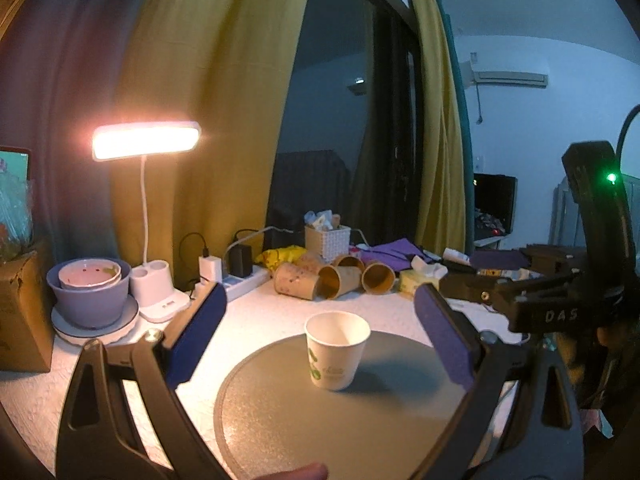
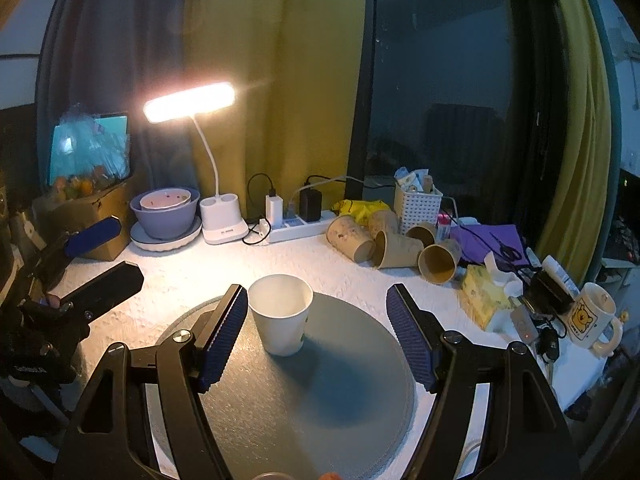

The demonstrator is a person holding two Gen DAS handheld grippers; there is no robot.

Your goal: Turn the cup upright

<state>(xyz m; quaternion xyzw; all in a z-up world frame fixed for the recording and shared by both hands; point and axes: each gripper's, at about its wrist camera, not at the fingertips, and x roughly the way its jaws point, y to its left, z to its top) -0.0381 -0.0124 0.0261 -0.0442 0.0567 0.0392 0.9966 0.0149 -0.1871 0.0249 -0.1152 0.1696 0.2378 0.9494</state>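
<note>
A white paper cup [image 1: 335, 350] with a green print stands upright, mouth up, on a round grey mat [image 1: 344, 412]. My left gripper [image 1: 320, 320] is open and empty, its blue pads either side of the cup, apart from it. In the right wrist view the cup [image 2: 281, 314] stands on the mat [image 2: 320, 392] just right of my left pad. My right gripper [image 2: 316, 334] is open and empty. The right gripper also shows at the right of the left wrist view [image 1: 520, 276], and the left gripper at the left of the right wrist view [image 2: 96, 256].
Several brown paper cups [image 2: 384, 244] lie on their sides at the back. A lit desk lamp [image 2: 222, 222], a power strip [image 2: 298, 226], stacked bowls [image 2: 165, 216], a white basket [image 2: 418, 206], a tissue pack [image 2: 486, 300] and a mug [image 2: 592, 316] line the back and right.
</note>
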